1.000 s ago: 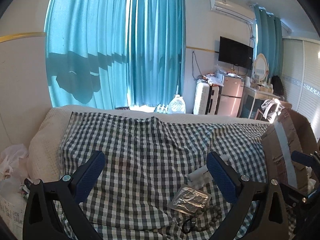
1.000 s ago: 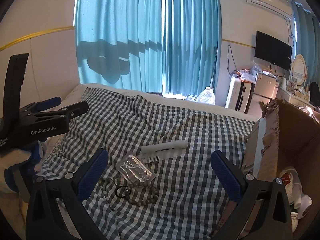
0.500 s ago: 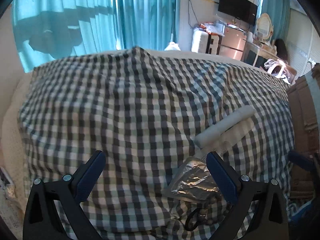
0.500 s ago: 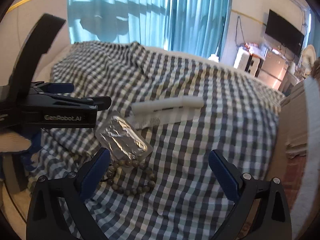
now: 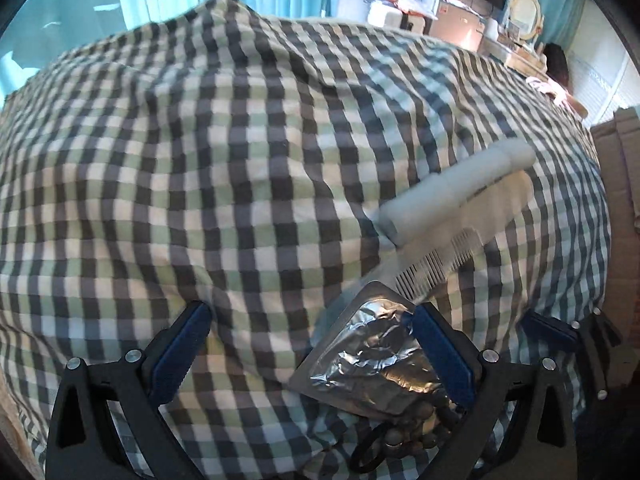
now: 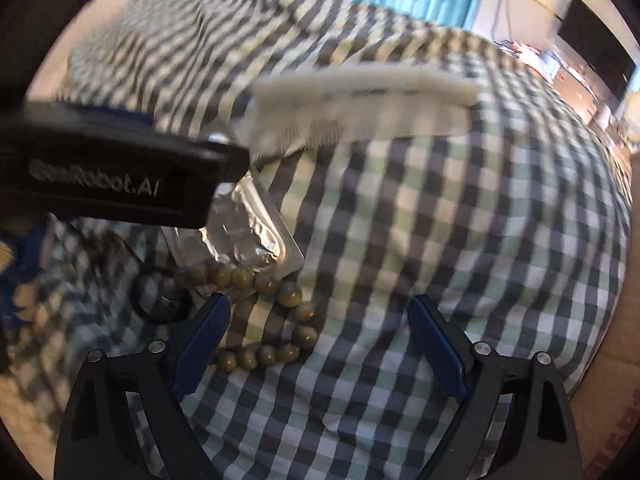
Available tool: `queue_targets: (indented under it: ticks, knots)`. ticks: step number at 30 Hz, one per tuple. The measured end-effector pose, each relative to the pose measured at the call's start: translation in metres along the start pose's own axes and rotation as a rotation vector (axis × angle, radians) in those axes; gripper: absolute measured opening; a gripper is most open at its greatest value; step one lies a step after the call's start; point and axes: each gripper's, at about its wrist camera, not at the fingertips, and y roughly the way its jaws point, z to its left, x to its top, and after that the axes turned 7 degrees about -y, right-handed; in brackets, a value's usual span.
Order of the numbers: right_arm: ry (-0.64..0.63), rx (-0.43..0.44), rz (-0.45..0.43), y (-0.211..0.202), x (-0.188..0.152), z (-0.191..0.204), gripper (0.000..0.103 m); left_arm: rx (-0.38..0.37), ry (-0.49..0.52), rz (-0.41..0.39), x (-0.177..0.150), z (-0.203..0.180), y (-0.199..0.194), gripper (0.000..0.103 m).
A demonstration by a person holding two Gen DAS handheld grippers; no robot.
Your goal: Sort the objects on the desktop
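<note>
On the checked cloth (image 5: 200,160) lie a white tube (image 5: 456,188), a white comb (image 5: 436,256), a crumpled foil blister pack (image 5: 372,364), a string of olive beads (image 6: 272,312) and a black ring (image 6: 160,300). My left gripper (image 5: 312,344) hangs open just above the cloth, its right pad over the foil pack's edge. My right gripper (image 6: 320,340) is open with its jaws closing. Part of the bead string lies between them, untouched by the pads. The left gripper's black finger (image 6: 120,176) covers part of the foil pack (image 6: 248,232).
A cardboard box (image 5: 620,160) stands at the cloth's right edge, also seen as a brown wall (image 6: 612,400) in the right wrist view. Turquoise curtains, a TV and furniture are far behind. The cloth left of the objects is bare.
Both grippers have sunk towards the cloth and tipped downward, so the objects fill the views. The right jaws have narrowed a little. Nothing has been picked up.
</note>
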Motion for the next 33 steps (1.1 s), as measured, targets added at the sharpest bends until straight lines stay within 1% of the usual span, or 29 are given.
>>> queue_targets:
  ticks: [3,4,5,6,7,8,9,10,11,12,13,14,15,17,18,19,20,21,23,25,27,30,33]
  knots:
    - [-0.032,-0.022,0.018,0.004,-0.002,0.005,0.091,-0.028,0.0,0.037,-0.006,-0.003,0.004,0.103]
    - [-0.03,-0.022,0.019,0.003,-0.003,0.004,0.089,-0.038,0.005,0.05,-0.008,-0.005,0.005,0.103]
    - [-0.028,-0.031,0.02,0.002,-0.004,0.003,0.08,-0.041,0.01,0.055,-0.01,-0.006,0.006,0.103]
    - [-0.028,-0.044,0.021,0.001,-0.005,0.003,0.076,-0.047,0.016,0.062,-0.011,-0.007,0.007,0.103]
    - [-0.033,-0.062,0.024,0.0,-0.007,0.002,0.066,-0.059,0.023,0.075,-0.013,-0.009,0.009,0.103]
    - [-0.035,-0.069,0.024,-0.001,-0.008,0.001,0.059,-0.065,0.034,0.089,-0.014,-0.012,0.011,0.103]
    - [-0.033,-0.068,0.022,-0.003,-0.01,-0.001,0.057,-0.074,0.043,0.093,-0.016,-0.015,0.014,0.103]
    - [-0.033,-0.063,0.017,-0.005,-0.011,-0.002,0.051,-0.088,0.052,0.103,-0.018,-0.017,0.017,0.103]
    - [-0.034,-0.062,0.013,-0.007,-0.013,-0.003,0.039,-0.092,0.059,0.105,-0.019,-0.018,0.019,0.103]
    - [-0.038,-0.063,0.012,-0.009,-0.015,-0.005,0.032,-0.097,0.054,0.101,-0.02,-0.018,0.019,0.1]
    - [-0.044,-0.066,0.012,-0.011,-0.017,-0.005,0.021,-0.102,0.046,0.102,-0.02,-0.018,0.02,0.093]
    - [-0.047,-0.063,0.012,-0.013,-0.019,-0.006,0.014,-0.096,0.036,0.098,-0.021,-0.017,0.019,0.082]
    - [-0.042,-0.06,0.011,-0.015,-0.021,-0.007,0.013,-0.084,0.026,0.093,-0.022,-0.015,0.018,0.077]
    - [-0.03,-0.043,0.01,-0.019,-0.024,-0.009,0.011,-0.098,0.004,0.076,-0.023,-0.012,0.011,0.058]
    - [-0.022,-0.039,0.005,-0.024,-0.027,-0.013,0.011,-0.103,-0.002,0.074,-0.023,-0.011,0.008,0.054]
    - [-0.014,-0.035,0.002,-0.028,-0.029,-0.014,0.011,-0.102,-0.004,0.07,-0.025,-0.01,0.005,0.045]
    - [-0.01,-0.033,-0.003,-0.032,-0.03,-0.015,0.011,-0.104,-0.004,0.067,-0.027,-0.01,0.003,0.039]
    - [-0.007,-0.036,-0.011,-0.037,-0.032,-0.016,0.011,-0.11,0.0,0.069,-0.031,-0.005,0.002,0.038]
    - [-0.003,-0.042,-0.02,-0.047,-0.036,-0.018,0.011,-0.13,0.034,0.083,-0.036,-0.011,-0.003,0.034]
    - [0.001,-0.044,-0.03,-0.057,-0.04,-0.02,0.011,-0.156,0.105,0.107,-0.043,-0.028,-0.008,0.034]
    - [0.005,-0.057,-0.044,-0.069,-0.045,-0.023,0.011,-0.162,0.158,0.134,-0.046,-0.036,-0.009,0.034]
    - [0.019,-0.07,-0.066,-0.084,-0.047,-0.035,0.011,-0.174,0.172,0.173,-0.051,-0.039,-0.005,0.034]
    - [0.043,-0.074,-0.1,-0.103,-0.053,-0.041,0.011,-0.188,0.168,0.167,-0.053,-0.039,-0.011,0.029]
